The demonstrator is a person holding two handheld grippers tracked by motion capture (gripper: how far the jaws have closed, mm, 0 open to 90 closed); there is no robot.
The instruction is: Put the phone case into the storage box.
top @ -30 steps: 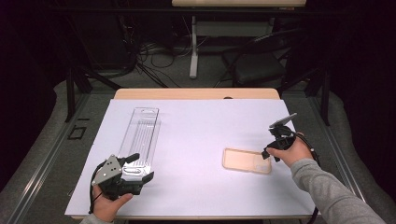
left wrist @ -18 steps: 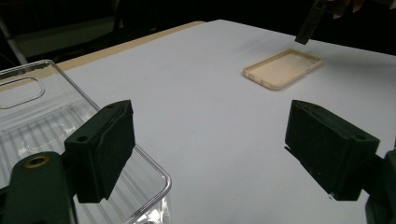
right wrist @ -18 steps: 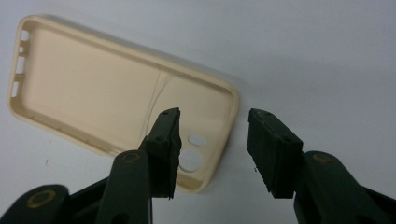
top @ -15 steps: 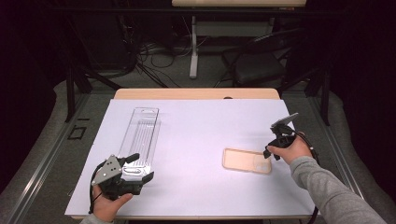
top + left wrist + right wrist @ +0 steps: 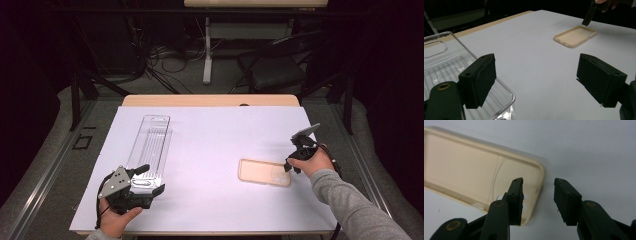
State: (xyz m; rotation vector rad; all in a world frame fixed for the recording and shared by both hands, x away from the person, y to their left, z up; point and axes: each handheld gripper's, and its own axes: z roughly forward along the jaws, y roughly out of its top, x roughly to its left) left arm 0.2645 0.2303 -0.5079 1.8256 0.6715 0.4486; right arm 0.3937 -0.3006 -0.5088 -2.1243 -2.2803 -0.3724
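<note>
A cream phone case [image 5: 264, 172] lies open side up on the white table sheet [image 5: 215, 145], right of centre. My right gripper [image 5: 290, 167] points down at its right end. In the right gripper view, the right gripper [image 5: 537, 185] straddles the short end rim of the case [image 5: 469, 170], one jaw over the inside and one outside. Its jaws have just been closing, with the rim between them and the pads clear of it. My left gripper [image 5: 146, 184] rests open at the near end of a clear plastic tray [image 5: 152, 145]. Nothing lies between the left gripper's [image 5: 539, 75] pads.
The clear tray [image 5: 446, 62] runs lengthwise at the left of the sheet. A bare wooden table edge [image 5: 210, 100] shows at the far side. Cables, table legs and a chair stand on the dark floor behind.
The right gripper has settled slightly lower at the case's right end. The left gripper, the tray and the case have kept still.
</note>
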